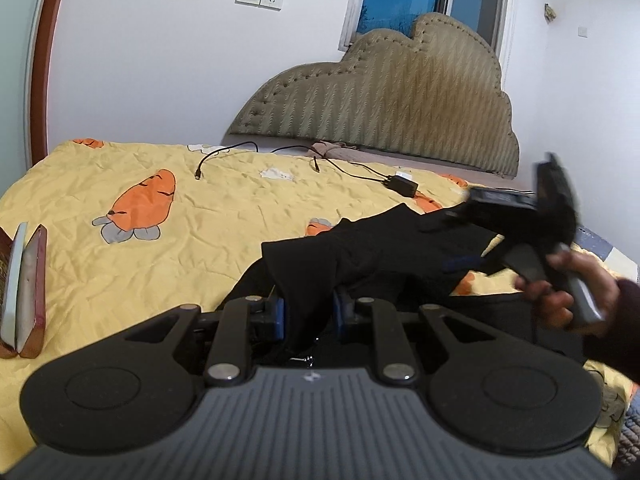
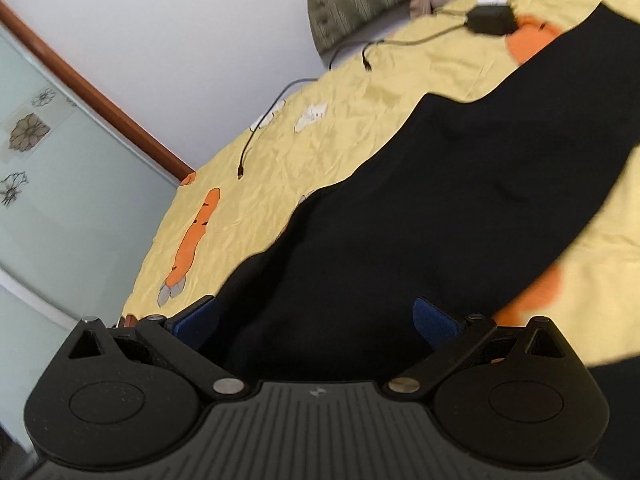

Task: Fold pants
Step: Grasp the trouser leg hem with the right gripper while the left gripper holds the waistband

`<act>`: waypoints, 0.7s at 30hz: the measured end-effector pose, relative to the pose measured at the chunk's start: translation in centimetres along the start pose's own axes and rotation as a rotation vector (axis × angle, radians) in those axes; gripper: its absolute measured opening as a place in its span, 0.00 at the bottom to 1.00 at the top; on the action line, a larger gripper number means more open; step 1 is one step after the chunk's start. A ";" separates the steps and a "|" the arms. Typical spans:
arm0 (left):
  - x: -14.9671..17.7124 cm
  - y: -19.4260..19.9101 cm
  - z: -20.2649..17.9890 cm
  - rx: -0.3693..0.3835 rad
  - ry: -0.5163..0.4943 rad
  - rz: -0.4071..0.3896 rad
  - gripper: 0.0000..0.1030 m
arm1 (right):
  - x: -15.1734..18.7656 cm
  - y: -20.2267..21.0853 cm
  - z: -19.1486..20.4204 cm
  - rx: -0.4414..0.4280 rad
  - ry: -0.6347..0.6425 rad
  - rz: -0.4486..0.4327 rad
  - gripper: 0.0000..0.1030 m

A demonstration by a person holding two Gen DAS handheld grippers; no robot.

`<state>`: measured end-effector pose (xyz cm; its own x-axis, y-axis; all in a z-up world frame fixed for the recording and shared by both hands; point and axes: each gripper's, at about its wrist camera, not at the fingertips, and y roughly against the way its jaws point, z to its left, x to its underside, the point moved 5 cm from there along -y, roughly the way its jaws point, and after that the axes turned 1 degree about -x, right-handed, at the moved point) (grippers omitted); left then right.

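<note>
Black pants [image 1: 352, 248] lie on the yellow carrot-print bedspread [image 1: 160, 272]. My left gripper [image 1: 308, 316] is shut on a fold of the pants, with black cloth pinched between its blue pads and lifted. My right gripper [image 1: 464, 264] shows in the left wrist view at the right, held in a hand, blurred, low over the pants. In the right wrist view the right gripper [image 2: 316, 320] has its blue pads wide apart, with the pants [image 2: 440, 200] spread long and flat below and between them.
A black charger with cables [image 1: 400, 185] lies on the bedspread near the padded headboard [image 1: 400, 108]. Two upright phone-like slabs [image 1: 24, 292] stand at the bed's left edge. A glass door with a wooden frame [image 2: 60, 128] is at the left.
</note>
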<state>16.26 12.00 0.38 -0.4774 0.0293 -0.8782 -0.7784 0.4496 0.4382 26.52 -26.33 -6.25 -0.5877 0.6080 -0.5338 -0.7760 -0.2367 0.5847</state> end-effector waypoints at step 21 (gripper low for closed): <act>2.1 4.6 -2.3 0.115 -0.005 -0.042 0.18 | -4.5 -7.0 -3.8 0.007 -0.230 0.008 0.10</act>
<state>10.80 12.10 1.00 -0.4434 0.0128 -0.8963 -0.7454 0.5500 0.3766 33.73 -30.25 -10.28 -0.5256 0.7628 -0.3766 -0.7692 -0.2372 0.5933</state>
